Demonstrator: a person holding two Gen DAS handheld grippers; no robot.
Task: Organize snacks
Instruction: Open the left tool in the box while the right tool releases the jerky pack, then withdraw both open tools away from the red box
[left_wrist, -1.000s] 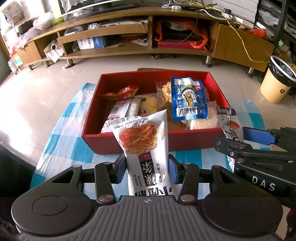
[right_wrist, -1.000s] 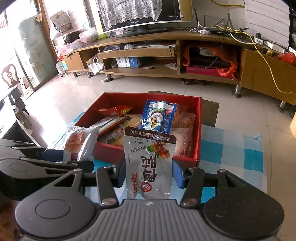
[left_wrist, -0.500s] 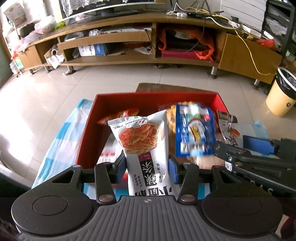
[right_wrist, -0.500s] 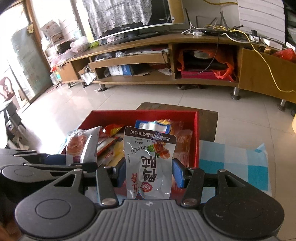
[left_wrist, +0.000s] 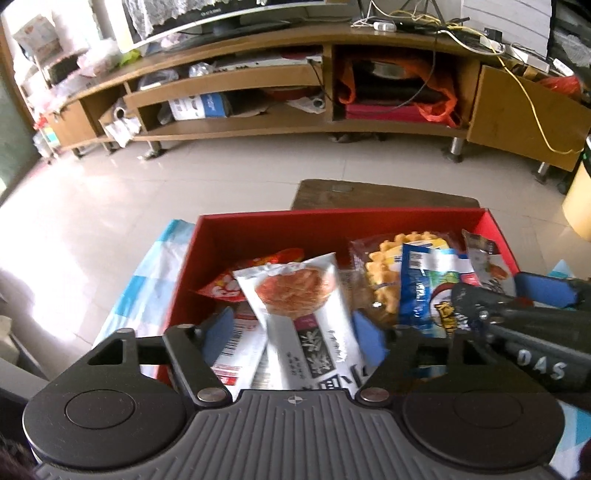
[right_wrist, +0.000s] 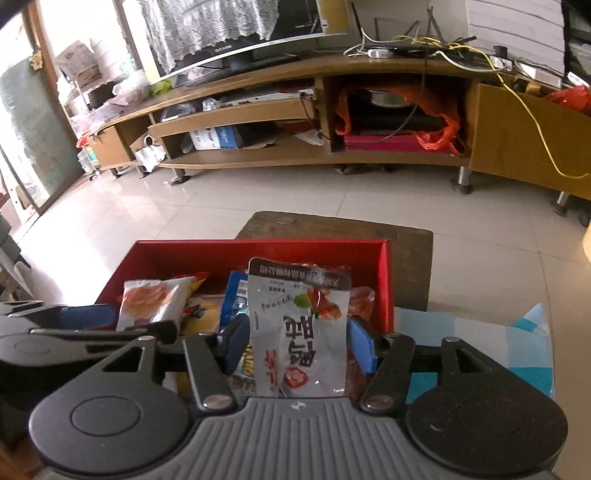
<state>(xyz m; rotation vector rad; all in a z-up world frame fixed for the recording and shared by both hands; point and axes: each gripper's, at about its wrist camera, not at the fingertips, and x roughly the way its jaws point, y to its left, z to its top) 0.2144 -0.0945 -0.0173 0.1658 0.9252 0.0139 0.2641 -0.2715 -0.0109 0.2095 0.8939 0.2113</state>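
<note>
A red box (left_wrist: 332, 225) of snacks lies right under both grippers. My left gripper (left_wrist: 295, 334) hangs over its left half with its jaws opening. The white noodle packet (left_wrist: 295, 295) between them leans to the left, blurred, and the pads no longer press it. In the right wrist view my right gripper (right_wrist: 299, 345) is over the box's right half (right_wrist: 258, 251), jaws opening too. A silver packet with red print (right_wrist: 299, 325) still stands upright between its blue pads, which sit just off its edges. The white packet (right_wrist: 147, 302) and the left gripper show at the left there.
A blue packet (left_wrist: 424, 288), a waffle packet (left_wrist: 384, 258) and a red packet (left_wrist: 258, 266) lie in the box. It rests on a blue checked cloth (right_wrist: 480, 332) over a dark wooden table (right_wrist: 406, 240). Beyond are tiled floor, a long TV stand (left_wrist: 295, 74) and a yellow bin (left_wrist: 580, 199).
Both grippers moved forward from the box's near side to above its inside. Their jaws spread apart. The white packet tipped and slid down; the silver packet sank slightly.
</note>
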